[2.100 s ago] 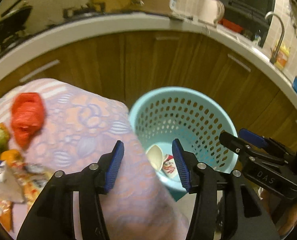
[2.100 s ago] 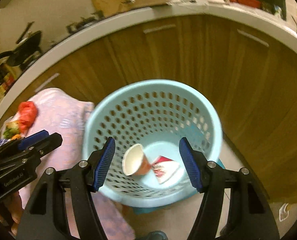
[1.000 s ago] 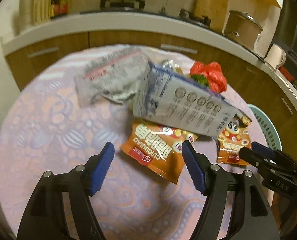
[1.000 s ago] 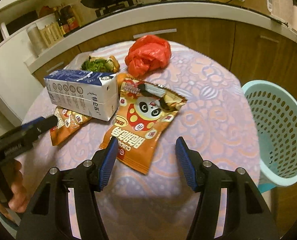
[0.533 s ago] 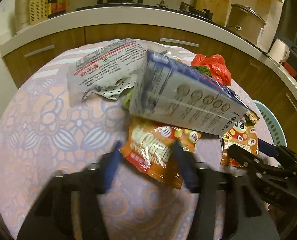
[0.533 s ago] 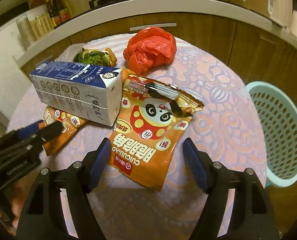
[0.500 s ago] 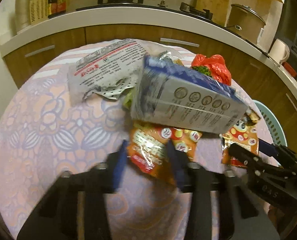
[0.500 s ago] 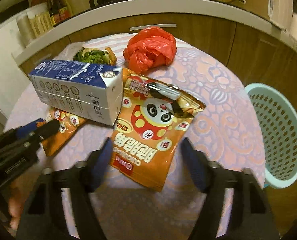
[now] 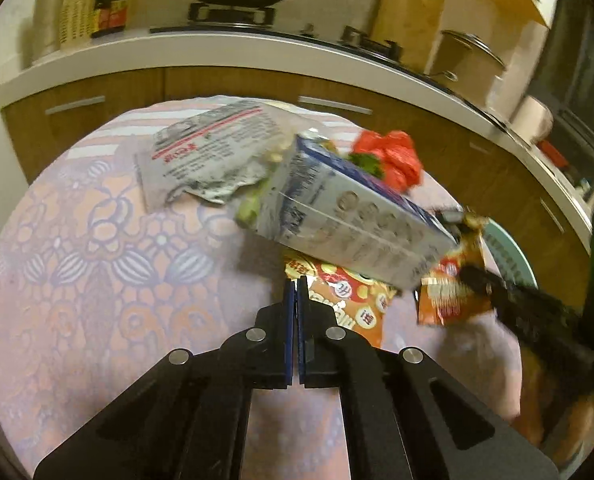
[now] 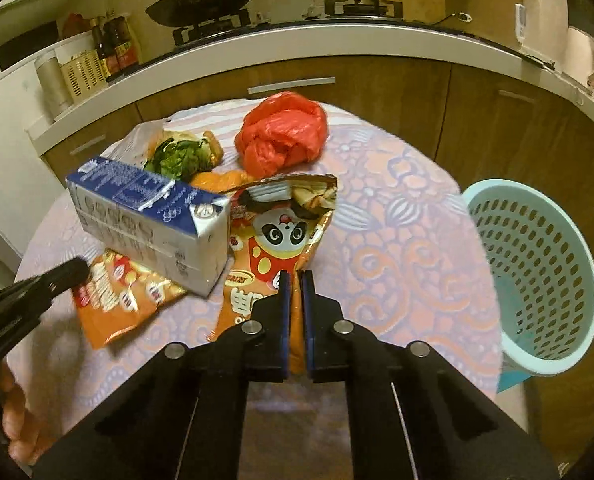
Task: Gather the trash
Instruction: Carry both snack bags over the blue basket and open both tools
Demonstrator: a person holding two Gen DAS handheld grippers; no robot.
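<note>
Two panda-printed snack bags (image 10: 281, 248), tool-pinched (image 10: 296, 280).

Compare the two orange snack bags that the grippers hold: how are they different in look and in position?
The panda bag in the right gripper is larger, torn open at its top, and lies beside the milk carton. The smaller bag in the left gripper shows no panda, and the carton covers its far end. Both are orange, lie on the table and are pinched at the near edge.
</note>
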